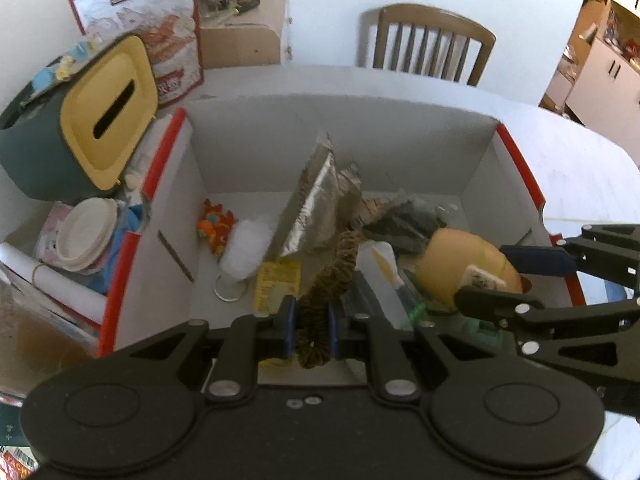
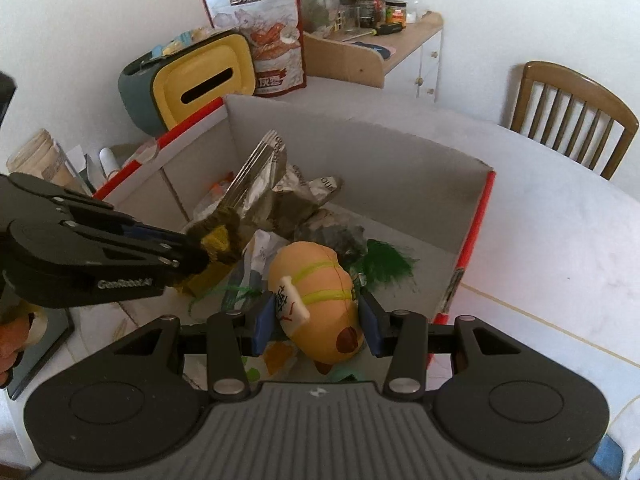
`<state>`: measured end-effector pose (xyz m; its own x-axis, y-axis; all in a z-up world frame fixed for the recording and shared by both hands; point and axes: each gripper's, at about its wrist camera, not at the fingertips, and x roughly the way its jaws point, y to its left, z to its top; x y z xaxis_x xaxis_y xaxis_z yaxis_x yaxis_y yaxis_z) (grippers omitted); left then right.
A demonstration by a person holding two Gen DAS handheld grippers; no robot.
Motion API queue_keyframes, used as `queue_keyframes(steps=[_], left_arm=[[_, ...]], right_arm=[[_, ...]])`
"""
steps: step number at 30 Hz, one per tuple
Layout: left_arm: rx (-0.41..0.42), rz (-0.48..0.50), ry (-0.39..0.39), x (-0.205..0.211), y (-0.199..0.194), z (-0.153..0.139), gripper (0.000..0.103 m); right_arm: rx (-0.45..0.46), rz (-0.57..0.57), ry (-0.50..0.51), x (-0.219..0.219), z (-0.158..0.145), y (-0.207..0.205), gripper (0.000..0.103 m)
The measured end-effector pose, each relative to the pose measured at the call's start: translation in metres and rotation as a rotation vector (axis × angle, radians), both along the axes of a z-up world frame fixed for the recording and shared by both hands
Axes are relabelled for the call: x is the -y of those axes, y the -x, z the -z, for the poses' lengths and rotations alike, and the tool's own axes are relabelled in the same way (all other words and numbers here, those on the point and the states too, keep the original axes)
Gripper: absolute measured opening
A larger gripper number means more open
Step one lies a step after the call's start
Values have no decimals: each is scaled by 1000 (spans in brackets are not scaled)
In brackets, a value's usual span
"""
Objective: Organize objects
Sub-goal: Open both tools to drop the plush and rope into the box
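Two grippers are working over the open cardboard box (image 1: 516,152). From the left wrist view, the left gripper (image 1: 312,330) is pinching a brown knitted scrunchie (image 1: 332,280) tight between its blue pads, above the box's clutter, beside a silver foil pouch (image 1: 316,196). From the right wrist view, the right gripper (image 2: 318,326) is clasping a tan plush toy (image 2: 316,300) from both sides, just over the box's near edge.

Both wrist views look closely down into the box (image 1: 340,140).
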<state>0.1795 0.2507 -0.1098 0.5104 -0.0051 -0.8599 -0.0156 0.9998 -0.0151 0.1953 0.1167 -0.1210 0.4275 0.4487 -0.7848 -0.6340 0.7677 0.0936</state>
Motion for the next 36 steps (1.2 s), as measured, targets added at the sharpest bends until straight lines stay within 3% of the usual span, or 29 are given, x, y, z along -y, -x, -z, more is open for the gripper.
queue_keyframes(steps=[8,14,18,25,36], left_arm=[[-73,52,-9,7,-6,12,15],[-148,46,10,5,-10,23,26],[-151,22,35,-1,-6,27,32],[-93,21,49,-2,7,12,55],[48,7,51,6,34,-31,72]], right_arm=[[-12,-20,11,-3,3,4,47],[-31,-22,-2,1,1,6,49],[-45,-31,-21,4,-1,11,55],[-37,-9,-66,20,-15,19,60],[32,24,-194,57,-59,38,66]])
